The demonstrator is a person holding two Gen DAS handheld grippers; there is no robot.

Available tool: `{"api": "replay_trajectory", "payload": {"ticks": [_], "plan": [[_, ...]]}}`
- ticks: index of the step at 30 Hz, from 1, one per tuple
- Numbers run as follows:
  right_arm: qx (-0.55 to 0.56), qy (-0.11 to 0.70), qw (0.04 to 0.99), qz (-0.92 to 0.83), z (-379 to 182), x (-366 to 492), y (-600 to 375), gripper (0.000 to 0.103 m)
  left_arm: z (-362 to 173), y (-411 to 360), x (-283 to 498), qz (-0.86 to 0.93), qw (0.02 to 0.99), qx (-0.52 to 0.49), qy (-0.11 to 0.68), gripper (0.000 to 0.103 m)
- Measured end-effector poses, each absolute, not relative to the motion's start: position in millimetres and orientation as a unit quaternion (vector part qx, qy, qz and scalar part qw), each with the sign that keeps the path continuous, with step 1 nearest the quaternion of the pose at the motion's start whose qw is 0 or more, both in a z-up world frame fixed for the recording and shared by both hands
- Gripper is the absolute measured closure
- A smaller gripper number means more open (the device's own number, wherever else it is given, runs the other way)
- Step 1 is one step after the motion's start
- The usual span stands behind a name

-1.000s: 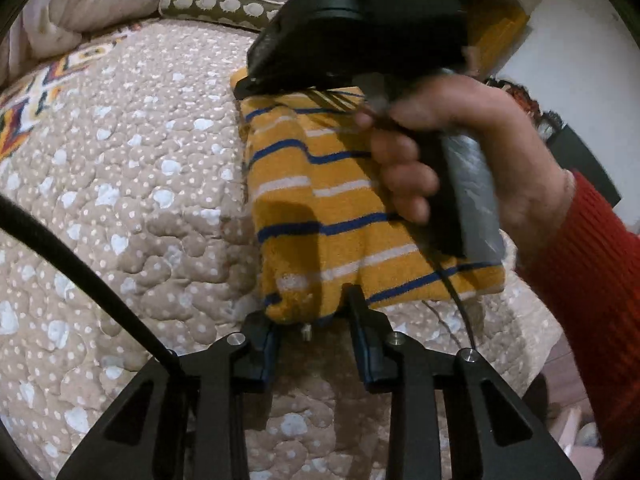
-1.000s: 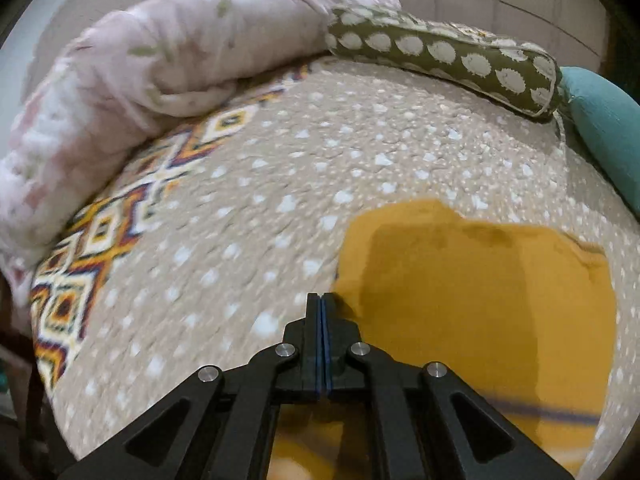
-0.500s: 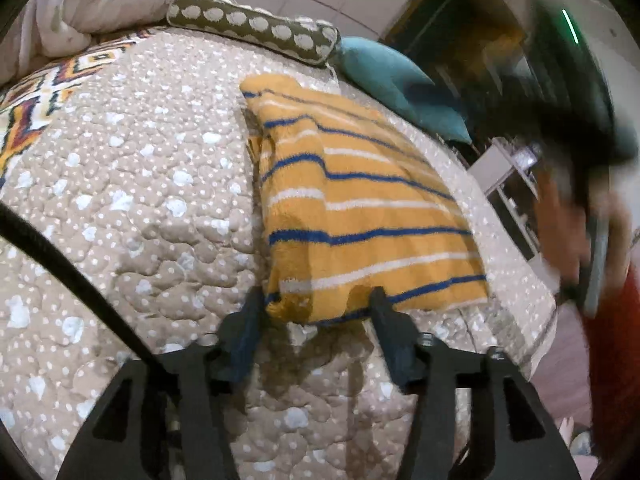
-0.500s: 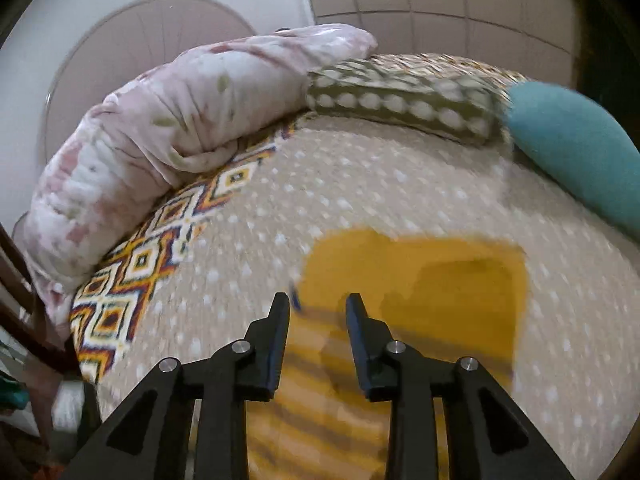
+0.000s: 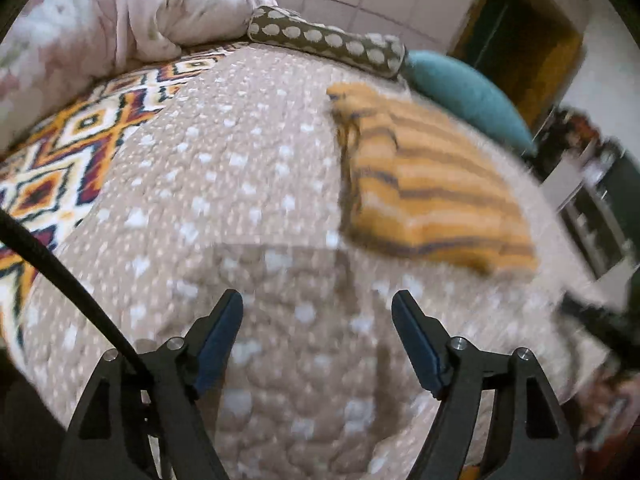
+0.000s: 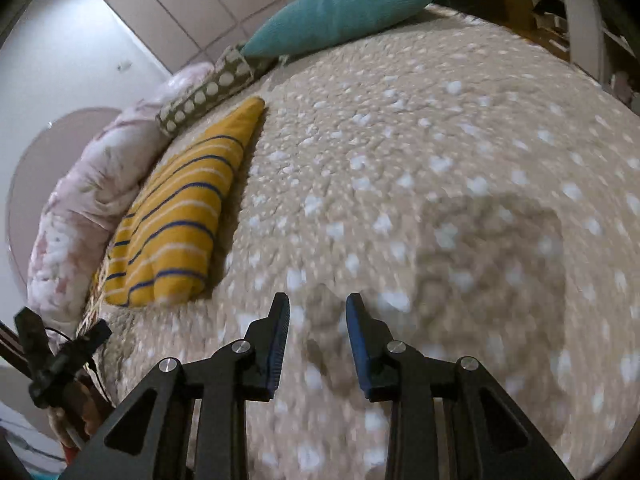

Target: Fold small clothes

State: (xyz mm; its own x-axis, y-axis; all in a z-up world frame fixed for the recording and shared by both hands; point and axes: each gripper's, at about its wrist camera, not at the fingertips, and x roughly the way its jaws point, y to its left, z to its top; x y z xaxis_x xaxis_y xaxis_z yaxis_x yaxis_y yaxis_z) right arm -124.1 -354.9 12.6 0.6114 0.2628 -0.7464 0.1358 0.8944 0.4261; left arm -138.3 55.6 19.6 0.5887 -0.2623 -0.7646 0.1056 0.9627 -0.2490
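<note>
a folded mustard knit garment (image 5: 432,196) with blue and white stripes lies flat on the bed's puffy, white-dotted beige quilt (image 5: 256,184). the left tool (image 5: 318,320) has just been spreading wide, and the right tool (image 6: 318,320) stands partly spread, both bare over the quilt, near of the garment.

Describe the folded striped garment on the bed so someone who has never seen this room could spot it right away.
Start at the bed's beige quilt with white dots. Near its head end, before the spotted bolster and the teal pillow, lies the folded garment, flat on the quilt and held by neither gripper. It is the only mustard-yellow thing there, crossed by thin blue and white stripes.
</note>
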Motion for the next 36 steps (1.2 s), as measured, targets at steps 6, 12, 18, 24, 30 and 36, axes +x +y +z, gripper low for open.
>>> {"api": "replay_trajectory", "payload": {"ticks": [6, 12, 18, 24, 30, 36], "plan": [[0.198, 0.405, 0.889, 0.077, 31, -133, -319, 0.056, 15, 30, -155, -0.066, 0.888, -0.025, 0.455, 0.013], [0.176, 0.391, 0.895, 0.121, 29, -126, -276, 0.056, 7, 10, -146, -0.034, 0.881, 0.03, 0.471, 0.006], [0.168, 0.372, 0.903, 0.136, 35, -101, -266, 0.046, 1, 3, -143, -0.019, 0.888, 0.034, 0.457, 0.0], [0.211, 0.385, 0.889, 0.132, 27, -38, -280, 0.039, 3, 2, -145, -0.025, 0.886, 0.041, 0.461, 0.0], [0.205, 0.405, 0.884, 0.111, 12, -23, -262, 0.039, 2, 1, -143, -0.018, 0.882, 0.044, 0.469, 0.0], [0.164, 0.391, 0.901, 0.088, 16, -78, -253, 0.039, 2, 1, -142, -0.012, 0.884, 0.042, 0.466, 0.0]]}}
